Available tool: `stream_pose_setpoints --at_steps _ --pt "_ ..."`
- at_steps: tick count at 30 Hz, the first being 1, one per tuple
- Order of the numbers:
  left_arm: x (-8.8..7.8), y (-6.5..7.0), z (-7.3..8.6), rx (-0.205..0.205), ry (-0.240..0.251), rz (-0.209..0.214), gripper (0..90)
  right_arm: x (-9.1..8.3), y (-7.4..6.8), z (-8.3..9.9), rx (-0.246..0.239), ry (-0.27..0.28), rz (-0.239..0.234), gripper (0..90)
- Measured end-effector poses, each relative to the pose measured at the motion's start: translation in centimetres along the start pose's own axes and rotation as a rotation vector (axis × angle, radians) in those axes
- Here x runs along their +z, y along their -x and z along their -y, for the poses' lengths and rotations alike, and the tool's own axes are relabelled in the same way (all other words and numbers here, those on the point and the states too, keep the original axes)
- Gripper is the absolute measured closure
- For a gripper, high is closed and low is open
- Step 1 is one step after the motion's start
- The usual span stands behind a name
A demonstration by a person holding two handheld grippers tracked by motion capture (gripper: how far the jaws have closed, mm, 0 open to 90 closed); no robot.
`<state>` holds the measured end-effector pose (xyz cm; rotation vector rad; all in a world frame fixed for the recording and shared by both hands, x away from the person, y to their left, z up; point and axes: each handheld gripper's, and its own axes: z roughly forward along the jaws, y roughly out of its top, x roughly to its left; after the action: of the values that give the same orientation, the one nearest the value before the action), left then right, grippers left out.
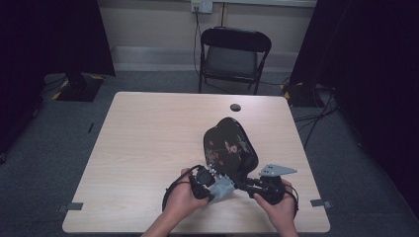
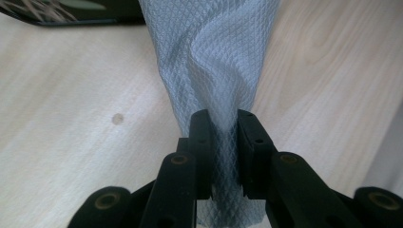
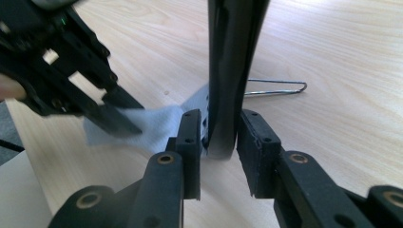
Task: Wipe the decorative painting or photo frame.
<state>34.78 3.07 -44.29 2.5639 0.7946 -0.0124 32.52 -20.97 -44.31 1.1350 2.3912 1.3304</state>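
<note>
Left gripper point(image 2: 223, 126) pinching cloth point(image 2: 214, 61), just left of tray point(image 1: 230, 148). Right gripper point(image 3: 216, 137) astride tray's near edge, pads loose, long axis running away

cloth point(image 2: 214, 57): light blue, tiny diamond pattern | tray point(image 1: 230, 148): shiny black (little flower pictures) | table point(image 1: 148, 148): pale wood | jaws: black
</note>
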Motion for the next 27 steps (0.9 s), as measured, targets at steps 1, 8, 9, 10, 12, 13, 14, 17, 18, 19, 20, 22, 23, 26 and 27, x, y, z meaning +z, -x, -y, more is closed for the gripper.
stream_pose_setpoints --at_steps 1,8,9,10,12,13,14,17,18,19,20,22,23,26,27 --pt "-0.6 0.1 -0.1 0.003 0.015 0.000 78.2 0.0 0.0 0.0 -0.001 -0.001 0.000 70.2" --pt "-3.3 0.5 -1.0 0.031 0.069 -0.003 78.2 -0.6 0.2 0.3 0.005 -0.011 0.000 67.2" --pt "-3.7 0.5 -1.2 0.033 0.076 -0.003 78.2 -0.7 0.2 0.4 0.005 -0.016 -0.004 66.7" --pt "-4.1 0.6 -1.3 0.033 0.087 -0.005 78.1 -0.8 0.3 0.5 0.002 -0.022 -0.007 65.8" --pt "-4.9 0.6 -1.7 0.041 0.097 -0.010 78.1 -0.9 0.4 0.7 -0.003 -0.033 -0.001 65.1" --pt "-5.3 0.6 -1.8 0.037 0.108 -0.011 78.1 -1.0 0.4 0.8 0.001 -0.036 -0.002 65.2" --pt "-5.7 0.6 -2.0 0.036 0.115 -0.014 78.1 -1.0 0.5 0.8 0.004 -0.036 -0.003 65.2" --pt "-6.9 0.7 -2.8 0.045 0.129 -0.023 78.1 -1.0 0.6 0.9 0.003 -0.041 -0.007 66.0" --pt "-7.4 0.8 -3.1 0.048 0.138 -0.026 78.2 -1.0 0.6 0.9 0.005 -0.042 -0.010 67.0" --pt "-7.8 0.9 -3.4 0.049 0.151 -0.029 78.2 -0.9 0.6 1.0 0.000 -0.045 -0.014 68.0" --pt "-8.4 1.1 -3.8 0.056 0.163 -0.032 78.2 -0.9 0.6 1.0 -0.006 -0.047 -0.018 68.4" --pt "-9.2 1.5 -4.5 0.065 0.183 -0.029 78.2 -0.9 0.6 1.0 -0.010 -0.050 -0.018 69.5" --pt "-9.5 1.7 -4.8 0.076 0.192 -0.029 78.2 -0.9 0.6 1.0 -0.010 -0.049 -0.022 71.0" --pt "-10.3 2.3 -5.4 0.087 0.216 -0.025 78.1 -0.9 0.6 1.0 -0.016 -0.049 -0.027 73.4" --pt "-10.6 2.4 -5.6 0.096 0.223 -0.026 78.1 -0.9 0.5 1.0 -0.017 -0.052 -0.028 74.2"
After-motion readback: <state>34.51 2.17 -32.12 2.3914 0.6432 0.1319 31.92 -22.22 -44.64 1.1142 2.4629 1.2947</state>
